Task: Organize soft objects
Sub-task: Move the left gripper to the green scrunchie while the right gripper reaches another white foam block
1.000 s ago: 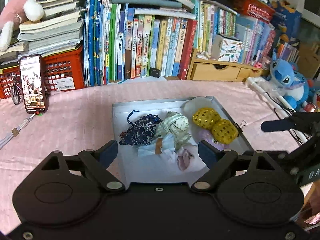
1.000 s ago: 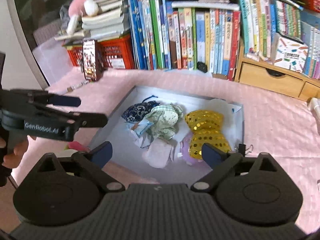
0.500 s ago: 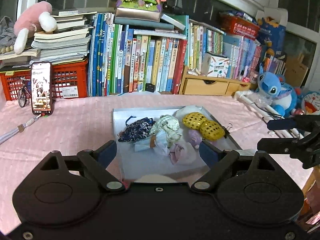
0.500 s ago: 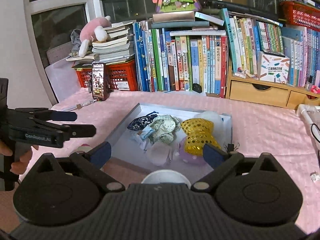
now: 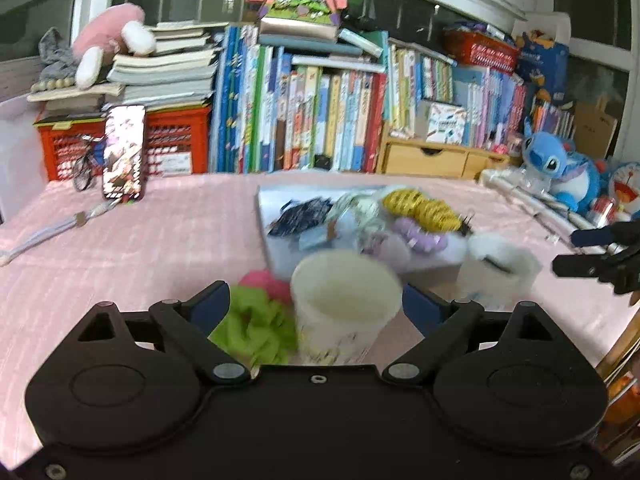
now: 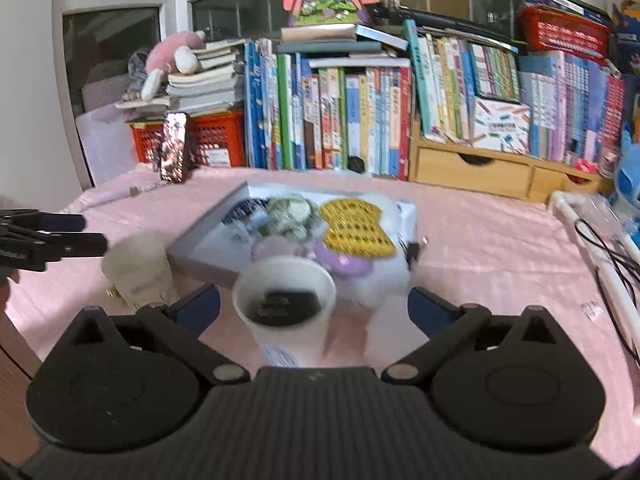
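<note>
Soft pouches (image 5: 304, 218), gold scrunchie (image 6: 356, 228) and all, were piled in the tray (image 6: 208, 236) at twelve o'clock, nothing sorted, left tongs (image 5: 316, 308) just opening wide around an empty cup (image 5: 344, 304), right tongs (image 6: 314, 308) wide, holding nothing.

Pink-clothed table (image 5: 168, 240) carries grey tray (image 6: 208, 236), two paper cups (image 5: 344, 304), green scrunchie (image 5: 256, 328), propped phone (image 5: 124, 152)
</note>
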Demonstrator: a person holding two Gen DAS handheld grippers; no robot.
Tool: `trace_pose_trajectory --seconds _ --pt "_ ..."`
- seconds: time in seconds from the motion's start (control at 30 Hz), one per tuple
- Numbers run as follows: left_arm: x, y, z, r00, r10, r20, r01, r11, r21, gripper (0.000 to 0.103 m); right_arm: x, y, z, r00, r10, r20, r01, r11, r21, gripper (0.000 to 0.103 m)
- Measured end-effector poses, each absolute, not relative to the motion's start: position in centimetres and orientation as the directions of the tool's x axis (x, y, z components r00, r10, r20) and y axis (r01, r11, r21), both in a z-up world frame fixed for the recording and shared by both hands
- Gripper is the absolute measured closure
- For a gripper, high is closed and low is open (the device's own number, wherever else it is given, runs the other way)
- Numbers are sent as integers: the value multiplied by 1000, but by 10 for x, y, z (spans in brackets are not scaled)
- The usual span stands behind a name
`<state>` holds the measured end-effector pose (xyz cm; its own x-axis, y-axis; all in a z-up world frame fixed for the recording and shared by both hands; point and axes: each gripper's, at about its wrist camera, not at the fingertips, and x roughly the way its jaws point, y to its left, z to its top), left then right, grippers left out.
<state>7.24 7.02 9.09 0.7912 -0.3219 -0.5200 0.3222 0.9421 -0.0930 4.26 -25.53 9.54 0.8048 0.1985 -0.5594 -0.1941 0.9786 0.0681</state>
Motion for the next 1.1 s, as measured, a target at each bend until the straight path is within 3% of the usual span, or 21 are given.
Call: trace_pose_trajectory --seconds 0.33,0.63,0.97,1.03,1.1 --pt "69 83 43 789 -199 -581 226 974 -26 11 31 -265 55 809 54 -586 -90 995 -33 0" --pt "80 77 22 817 -110 -566 149 989 23 21 37 -261 21 823 -54 -566 1 996 -93 0" --pt "93 74 13 803 -123 -583 167 986 23 46 52 -267 17 825 -57 -563 8 996 -90 2" --pt "94 74 13 804 -124 -582 167 986 21 54 55 -270 18 825 -49 -563 10 997 -72 3" --pt "95 75 14 802 -119 -585 164 986 24 71 57 -272 18 826 -41 -562 8 998 -61 4"
